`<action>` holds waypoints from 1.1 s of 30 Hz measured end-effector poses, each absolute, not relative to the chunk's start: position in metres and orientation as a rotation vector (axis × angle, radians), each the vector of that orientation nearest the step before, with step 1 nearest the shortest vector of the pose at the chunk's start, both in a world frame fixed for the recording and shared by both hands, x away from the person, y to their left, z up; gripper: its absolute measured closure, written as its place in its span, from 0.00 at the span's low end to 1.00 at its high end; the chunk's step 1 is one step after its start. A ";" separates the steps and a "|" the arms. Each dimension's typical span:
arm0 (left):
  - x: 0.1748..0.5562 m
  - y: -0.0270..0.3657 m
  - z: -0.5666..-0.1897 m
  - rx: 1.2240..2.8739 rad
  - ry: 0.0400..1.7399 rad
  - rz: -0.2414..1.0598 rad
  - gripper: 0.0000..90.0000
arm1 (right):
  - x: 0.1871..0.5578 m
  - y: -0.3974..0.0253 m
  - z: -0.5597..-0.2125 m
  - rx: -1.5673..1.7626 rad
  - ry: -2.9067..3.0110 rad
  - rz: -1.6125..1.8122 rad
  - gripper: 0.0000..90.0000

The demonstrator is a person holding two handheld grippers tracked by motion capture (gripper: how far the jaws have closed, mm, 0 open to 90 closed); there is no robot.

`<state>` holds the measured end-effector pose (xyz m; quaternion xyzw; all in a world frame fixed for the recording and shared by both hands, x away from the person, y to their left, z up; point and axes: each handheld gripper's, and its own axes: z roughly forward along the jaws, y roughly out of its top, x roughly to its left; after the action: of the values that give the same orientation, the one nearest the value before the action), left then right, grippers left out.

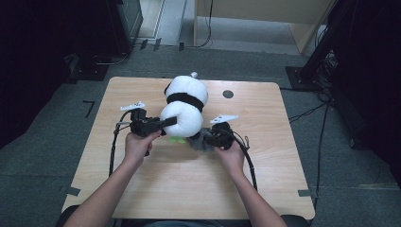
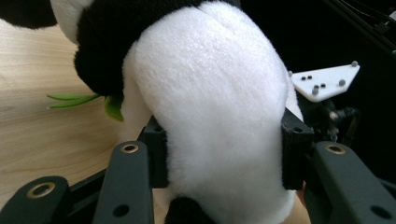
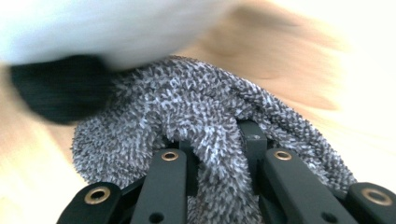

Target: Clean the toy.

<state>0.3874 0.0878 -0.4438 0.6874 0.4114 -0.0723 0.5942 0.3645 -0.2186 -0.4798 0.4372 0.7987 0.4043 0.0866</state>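
A black-and-white panda plush (image 1: 185,105) lies on the wooden table (image 1: 265,151), near its middle. My left gripper (image 1: 166,123) comes in from the left and is shut on the plush's white lower body (image 2: 219,116), which bulges between the jaws. A green leaf piece (image 2: 112,108) sticks out under the plush (image 1: 177,140). My right gripper (image 1: 208,138) sits just right of the plush, shut on a crumpled grey cloth (image 1: 200,141). The cloth (image 3: 196,126) is pinched in a fold between the jaws, right beside the plush's black limb (image 3: 56,91).
A small dark round hole (image 1: 228,93) marks the table at the back right. Cables trail from both grippers (image 1: 112,151) across the table. Dark equipment (image 1: 331,56) and floor cables stand beyond the right edge.
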 end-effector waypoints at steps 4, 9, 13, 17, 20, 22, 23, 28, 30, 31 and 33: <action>0.387 0.090 -0.443 1.606 0.951 -0.154 0.57 | 0.370 -0.243 -0.474 1.415 2.267 1.238 0.86; 0.387 0.087 -0.446 1.655 0.968 -0.129 0.57 | 0.369 -0.275 -0.452 1.501 2.087 1.408 0.86; 0.386 0.080 -0.448 1.681 0.968 -0.111 0.57 | 0.359 -0.267 -0.427 1.373 2.083 1.418 0.86; 0.381 0.074 -0.445 1.707 0.953 -0.044 0.57 | 0.348 -0.237 -0.413 1.228 2.165 1.421 0.86; 0.375 0.068 -0.440 1.728 0.940 0.039 0.58 | 0.341 -0.212 -0.410 1.138 2.241 1.386 0.86; 0.373 0.068 -0.439 1.733 0.949 0.068 0.58 | 0.336 -0.197 -0.411 1.103 2.262 1.345 0.86; 0.373 0.069 -0.439 1.730 0.960 0.068 0.58 | 0.334 -0.192 -0.412 1.079 2.269 1.321 0.86; 0.374 0.068 -0.441 1.723 0.999 0.097 0.58 | 0.327 -0.172 -0.419 1.033 2.336 1.347 0.86; 0.374 0.069 -0.442 1.722 1.006 0.101 0.58 | 0.324 -0.163 -0.424 1.007 2.366 1.344 0.86; 0.374 0.069 -0.443 1.717 1.015 0.096 0.58 | 0.323 -0.159 -0.426 1.001 2.377 1.349 0.86; 0.375 0.071 -0.444 1.694 1.031 0.085 0.58 | 0.321 -0.153 -0.431 0.982 2.397 1.368 0.86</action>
<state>0.3746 0.0711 -0.4438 0.7146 0.4350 0.0359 0.5466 0.3210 -0.1528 -0.4308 0.3333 0.8137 0.4643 0.1060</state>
